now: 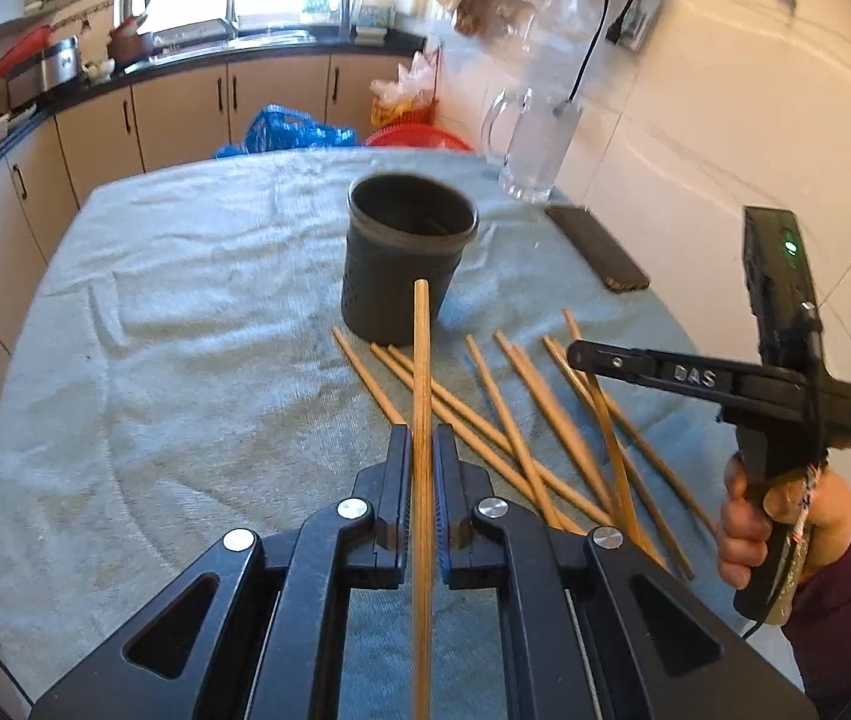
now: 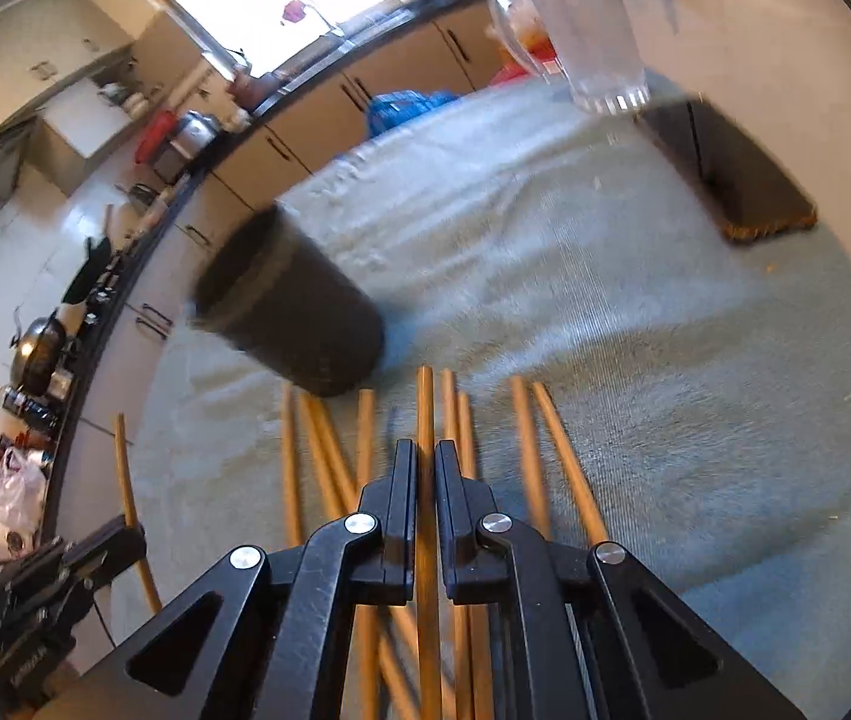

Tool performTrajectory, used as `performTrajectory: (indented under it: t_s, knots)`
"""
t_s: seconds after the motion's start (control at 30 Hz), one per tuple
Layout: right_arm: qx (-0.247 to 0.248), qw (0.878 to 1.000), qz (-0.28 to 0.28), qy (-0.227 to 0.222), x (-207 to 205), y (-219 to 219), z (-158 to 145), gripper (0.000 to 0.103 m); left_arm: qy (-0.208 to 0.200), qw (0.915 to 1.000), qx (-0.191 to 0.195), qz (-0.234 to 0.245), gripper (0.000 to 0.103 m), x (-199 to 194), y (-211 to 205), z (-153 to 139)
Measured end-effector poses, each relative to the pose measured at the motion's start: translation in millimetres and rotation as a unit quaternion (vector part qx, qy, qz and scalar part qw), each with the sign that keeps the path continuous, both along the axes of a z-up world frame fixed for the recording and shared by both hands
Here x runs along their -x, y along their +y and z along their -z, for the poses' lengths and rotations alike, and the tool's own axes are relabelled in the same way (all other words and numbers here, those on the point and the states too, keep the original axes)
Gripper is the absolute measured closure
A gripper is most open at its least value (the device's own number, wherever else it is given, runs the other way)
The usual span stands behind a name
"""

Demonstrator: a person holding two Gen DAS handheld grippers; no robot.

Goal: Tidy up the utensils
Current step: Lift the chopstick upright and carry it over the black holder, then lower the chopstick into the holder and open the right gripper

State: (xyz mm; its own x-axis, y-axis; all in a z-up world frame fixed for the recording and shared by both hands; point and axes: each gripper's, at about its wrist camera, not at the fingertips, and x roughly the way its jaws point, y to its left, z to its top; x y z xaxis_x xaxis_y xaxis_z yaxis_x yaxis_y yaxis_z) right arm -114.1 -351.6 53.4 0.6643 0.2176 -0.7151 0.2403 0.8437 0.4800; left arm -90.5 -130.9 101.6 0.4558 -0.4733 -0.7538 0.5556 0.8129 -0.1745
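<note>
Both jaws clamp one chopstick (image 1: 421, 360) each; holder (image 1: 404, 258) at twelve o'clock looks empty, pile (image 1: 521, 432) on the worktop remains.

Wooden chopsticks (image 1: 521, 432) scattered (beside dark holder (image 1: 404, 258))

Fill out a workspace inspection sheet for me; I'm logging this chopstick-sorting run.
Surface: grey-blue towel covers the table.
Job's things: dark holder cup upright, looks empty; loose chopsticks fanned beside it.
Clutter: glass mug, dark flat case.
Grippers: left gripper shut on one chopstick; right gripper shut on another chopstick.
Cables: black cord on wall.
Surroundings: kitchen cabinets, window.
</note>
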Motion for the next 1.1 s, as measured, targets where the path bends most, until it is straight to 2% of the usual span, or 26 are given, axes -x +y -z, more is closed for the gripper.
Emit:
performTrajectory:
  t_s: [0.3,0.53,0.67,0.9,1.1]
  knots:
    - [0.061,0.992,-0.028,-0.106,57.0,34.2,-79.9,0.096,-0.088,0.9951,0.045,-0.009,0.097,46.2,22.8,-61.3]
    - [0.091,0.98,-0.041,-0.17,76.5,52.4,-132.4,0.096,-0.125,0.9889,0.079,-0.015,0.097,57.6,27.5,-97.4]
    - [0.11,0.973,-0.039,-0.199,67.8,59.0,-167.5,0.096,-0.14,0.9859,0.088,-0.023,0.097,41.5,24.6,-118.6]
    - [0.14,0.962,-0.027,-0.234,26.2,60.2,-221.5,0.096,-0.159,0.9814,0.098,-0.042,0.097,-9.9,11.0,-157.7]
    - [0.15,0.953,0.007,-0.262,-13.9,49.5,-242.7,0.096,-0.184,0.9777,0.085,-0.055,0.097,-52.4,-13.8,-176.0]
